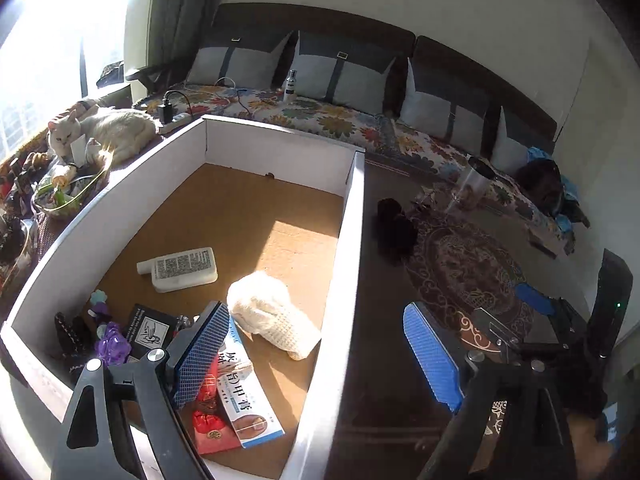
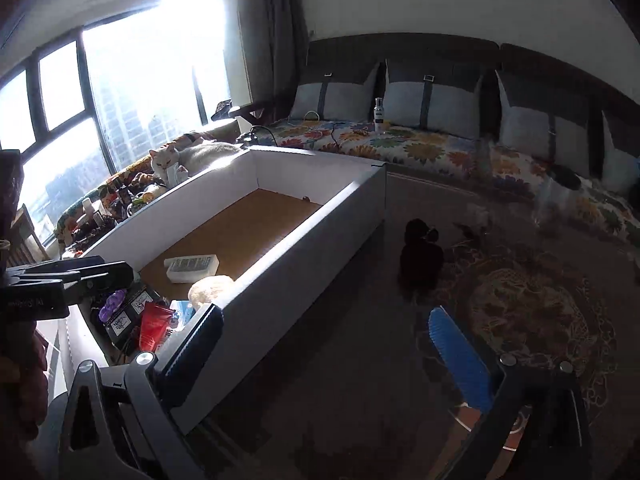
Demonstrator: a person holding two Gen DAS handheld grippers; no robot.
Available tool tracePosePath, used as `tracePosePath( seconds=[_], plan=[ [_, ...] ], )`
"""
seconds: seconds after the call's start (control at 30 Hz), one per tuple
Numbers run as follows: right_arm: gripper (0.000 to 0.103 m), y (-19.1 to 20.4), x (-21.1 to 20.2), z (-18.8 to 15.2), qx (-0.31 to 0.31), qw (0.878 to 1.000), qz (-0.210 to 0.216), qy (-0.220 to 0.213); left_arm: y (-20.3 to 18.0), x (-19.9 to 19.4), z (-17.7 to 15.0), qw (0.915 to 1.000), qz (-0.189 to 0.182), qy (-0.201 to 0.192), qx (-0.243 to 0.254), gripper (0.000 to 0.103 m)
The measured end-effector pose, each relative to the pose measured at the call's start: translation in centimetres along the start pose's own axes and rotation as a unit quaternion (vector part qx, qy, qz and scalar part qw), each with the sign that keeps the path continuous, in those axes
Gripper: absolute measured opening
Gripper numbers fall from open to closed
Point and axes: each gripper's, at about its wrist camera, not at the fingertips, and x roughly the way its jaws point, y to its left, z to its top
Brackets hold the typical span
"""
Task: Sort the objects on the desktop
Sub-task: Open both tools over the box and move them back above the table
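Sunlit white box [image 1: 348,240] holds bottle [image 1: 182,268], knitted cloth [image 1: 272,314], cartons [image 1: 244,396].

Left gripper [image 1: 316,356] jaws spread wide and empty, right gripper [image 2: 332,360] likewise wide apart, holding nothing

A bottle [image 1: 178,269], a knit piece [image 1: 272,316] and a carton [image 1: 250,392] are held in the box [image 1: 340,280], behind which a sofa [image 1: 360,120] is set, a cat [image 1: 104,132] at its left.
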Motion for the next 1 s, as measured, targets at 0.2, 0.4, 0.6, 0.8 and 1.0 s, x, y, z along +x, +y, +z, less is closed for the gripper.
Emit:
tracePosePath(
  seconds=[0.2, 0.4, 0.6, 0.8, 1.0],
  plan=[
    [0.103, -13.8, -1.6, -6.8, 0.056, 0.984, -0.148, 0.079, -13.8, 3.2, -3.5, 0.9874, -0.109, 0.037, 0.108, 0.103],
    [0.103, -21.1, -3.2, -12.2, 0.127, 0.965, -0.2, 0.113, -20.1, 14.2, -9.3, 0.9703, -0.063, 0.133, 0.192, 0.103],
    [0.103, -22.9, -1.8, -13.8, 0.152, 0.96, -0.2, 0.122, -21.3, 18.6, -7.7, 0.9717, -0.026, 0.105, 0.21, 0.103],
    [0.103, -23.0, -0.8, -13.6, 0.143, 0.963, -0.19, 0.124, -20.6, 21.1, -6.9, 0.9755, -0.024, 0.107, 0.191, 0.103],
    [0.103, -22.9, -0.8, -13.5, 0.142, 0.963, -0.191, 0.124, -20.6, 21.2, -7.1, 0.9769, -0.023, 0.099, 0.188, 0.103]
  ],
)
